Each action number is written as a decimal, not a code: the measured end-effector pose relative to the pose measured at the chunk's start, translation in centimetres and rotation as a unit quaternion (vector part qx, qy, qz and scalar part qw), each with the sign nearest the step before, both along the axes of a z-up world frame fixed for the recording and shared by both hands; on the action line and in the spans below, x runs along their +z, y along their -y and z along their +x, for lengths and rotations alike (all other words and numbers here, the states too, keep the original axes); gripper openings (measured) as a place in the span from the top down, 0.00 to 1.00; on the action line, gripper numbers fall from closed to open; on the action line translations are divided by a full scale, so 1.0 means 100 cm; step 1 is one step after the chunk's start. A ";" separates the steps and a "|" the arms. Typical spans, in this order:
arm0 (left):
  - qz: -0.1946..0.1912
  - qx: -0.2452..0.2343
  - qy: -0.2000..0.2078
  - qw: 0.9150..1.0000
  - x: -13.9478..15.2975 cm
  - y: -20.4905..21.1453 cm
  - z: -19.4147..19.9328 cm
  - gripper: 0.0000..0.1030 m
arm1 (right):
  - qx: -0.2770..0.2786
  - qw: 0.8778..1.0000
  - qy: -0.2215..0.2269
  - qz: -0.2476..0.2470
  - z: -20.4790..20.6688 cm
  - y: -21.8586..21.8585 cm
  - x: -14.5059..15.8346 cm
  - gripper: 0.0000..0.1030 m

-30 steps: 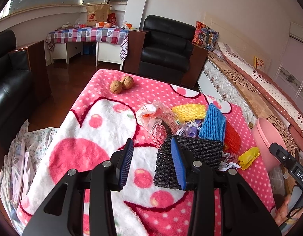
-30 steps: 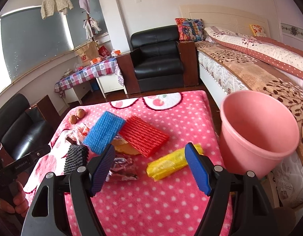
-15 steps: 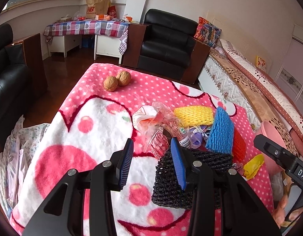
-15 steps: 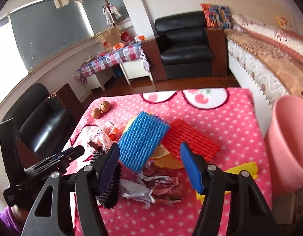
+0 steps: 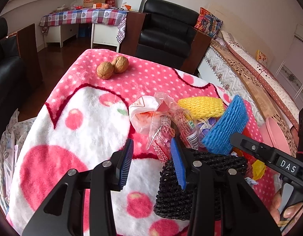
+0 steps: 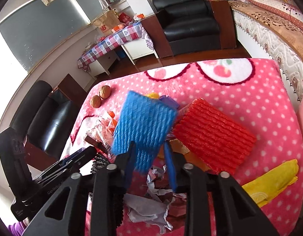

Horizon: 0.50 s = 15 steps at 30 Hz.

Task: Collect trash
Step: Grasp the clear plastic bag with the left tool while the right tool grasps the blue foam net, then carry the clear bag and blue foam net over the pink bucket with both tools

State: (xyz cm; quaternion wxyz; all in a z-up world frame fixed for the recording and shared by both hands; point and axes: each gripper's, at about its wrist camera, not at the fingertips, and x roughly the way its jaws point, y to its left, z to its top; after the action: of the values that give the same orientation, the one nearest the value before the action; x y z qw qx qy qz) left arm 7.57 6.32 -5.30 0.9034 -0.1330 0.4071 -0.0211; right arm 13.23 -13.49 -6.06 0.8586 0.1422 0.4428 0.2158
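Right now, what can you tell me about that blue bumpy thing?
The blue foam net sleeve is a soft, ribbed mesh, roughly rectangular. It stands tilted up, its lower edge between the right gripper pads, whose jaws have just been closing on it. It leans over the crumpled wrappers, next to the red foam net sleeve.

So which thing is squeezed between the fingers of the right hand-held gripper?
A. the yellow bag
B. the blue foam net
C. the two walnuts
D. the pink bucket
B: in the right wrist view, the right hand-held gripper has just been closing its jaws, and the lower edge of the blue foam net sits pinched between its fingers, tilted up off the pink blanket.
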 end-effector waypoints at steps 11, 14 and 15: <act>0.008 -0.026 0.047 0.999 0.021 0.010 -0.014 0.86 | -0.012 0.999 0.038 0.010 -0.016 0.016 0.022 0.95; 0.007 -0.031 0.065 0.997 0.033 0.012 -0.022 0.86 | -0.021 0.998 0.050 0.016 -0.025 0.024 0.030 0.95; 0.004 -0.032 0.068 0.997 0.037 0.013 -0.023 0.86 | -0.024 0.998 0.053 0.016 -0.027 0.027 0.033 0.95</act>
State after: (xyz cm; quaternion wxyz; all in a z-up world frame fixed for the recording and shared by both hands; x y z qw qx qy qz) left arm 5.27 5.06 -1.58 0.9284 -0.1142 0.3490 -0.0575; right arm 10.48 -16.21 -2.76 0.8834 0.1550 0.3895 0.2095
